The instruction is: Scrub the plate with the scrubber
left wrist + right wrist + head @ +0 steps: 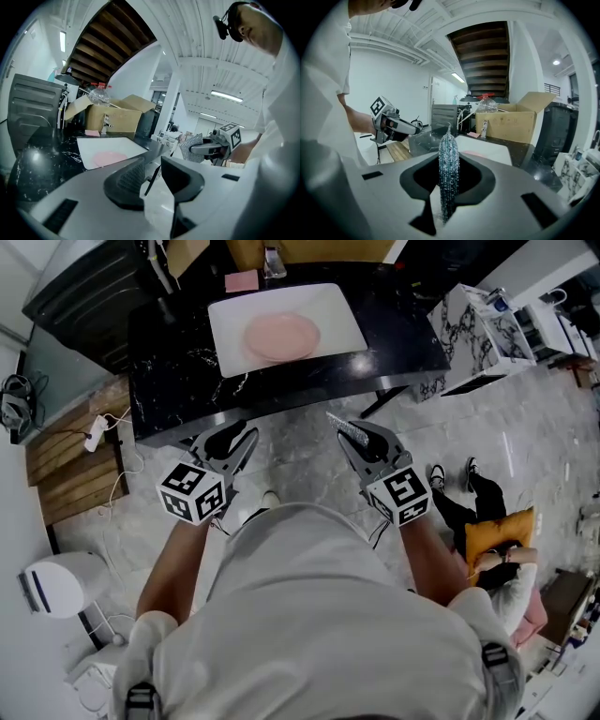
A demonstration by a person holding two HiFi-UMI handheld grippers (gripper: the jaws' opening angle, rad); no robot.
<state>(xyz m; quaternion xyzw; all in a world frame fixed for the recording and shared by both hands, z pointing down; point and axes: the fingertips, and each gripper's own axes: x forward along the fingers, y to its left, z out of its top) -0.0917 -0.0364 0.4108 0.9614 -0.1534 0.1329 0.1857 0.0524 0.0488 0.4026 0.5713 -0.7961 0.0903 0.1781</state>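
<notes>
A black marbled tabletop [169,381] carries a white tray [230,324], and the pink plate [281,337] lies at the tray's middle. A cardboard box [511,122] stands beyond the tray, and grey marbled floor [300,465] lies on its near side. Both claws hover short of the tray, over that floor. The left claw [152,171] is released, with nothing between its jaws. The right claw [449,176] is clenched on the glittery scrubber [448,154], held edge-up

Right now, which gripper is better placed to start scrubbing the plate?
Right. The right gripper is shut on the scrubber, while the left gripper stands open with nothing between its jaws. Both hang short of the counter, about equally far from the plate.
</notes>
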